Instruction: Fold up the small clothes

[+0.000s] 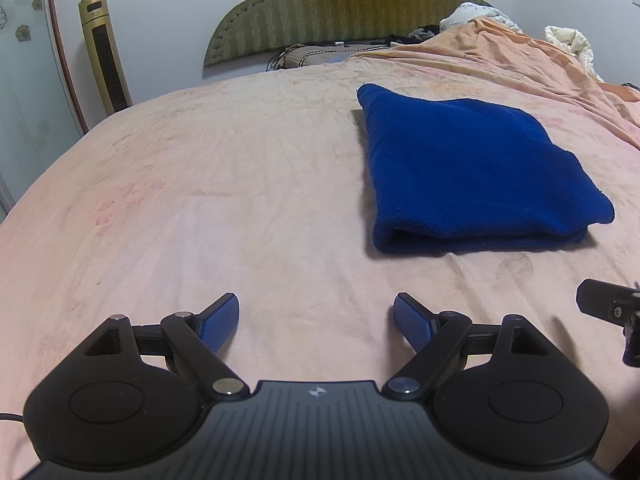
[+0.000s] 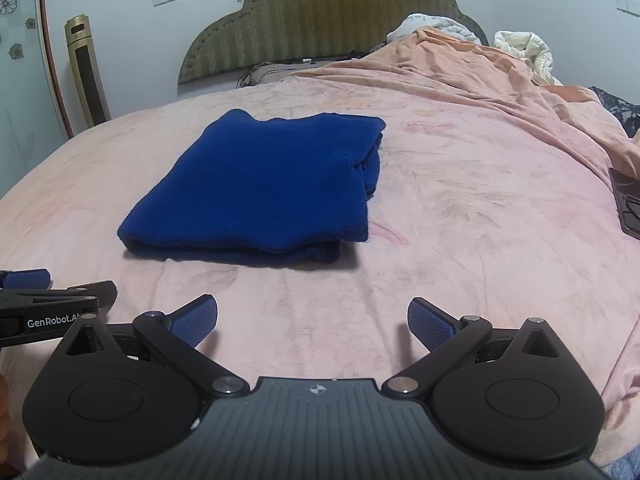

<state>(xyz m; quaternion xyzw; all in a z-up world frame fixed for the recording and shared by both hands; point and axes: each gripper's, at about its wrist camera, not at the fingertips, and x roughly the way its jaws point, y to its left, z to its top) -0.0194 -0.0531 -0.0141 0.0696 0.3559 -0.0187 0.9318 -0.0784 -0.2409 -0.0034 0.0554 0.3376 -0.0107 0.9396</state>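
My left claw [image 1: 316, 322] hangs over the pink bed sheet [image 1: 240, 200] with its blue pads spread wide and nothing between them. My right claw [image 2: 313, 322] stands just as wide and empty, low over the same sheet. The two sit side by side near the front edge of the bed, each catching a corner of the other at the side of its view.

The blue garment [image 2: 260, 188] lies folded into a neat rectangle on the bed ahead of both claws, apart from them. From my left it sits ahead and to the right; from my right it sits ahead and to the left. Its thick folded edge faces me, and the layers show along that side.

Behind it a green padded headboard [image 2: 332, 20] stands against the wall, with rumpled orange bedding [image 2: 480, 68] heaped to the right and a gold tower fan [image 1: 105, 54] at the left.
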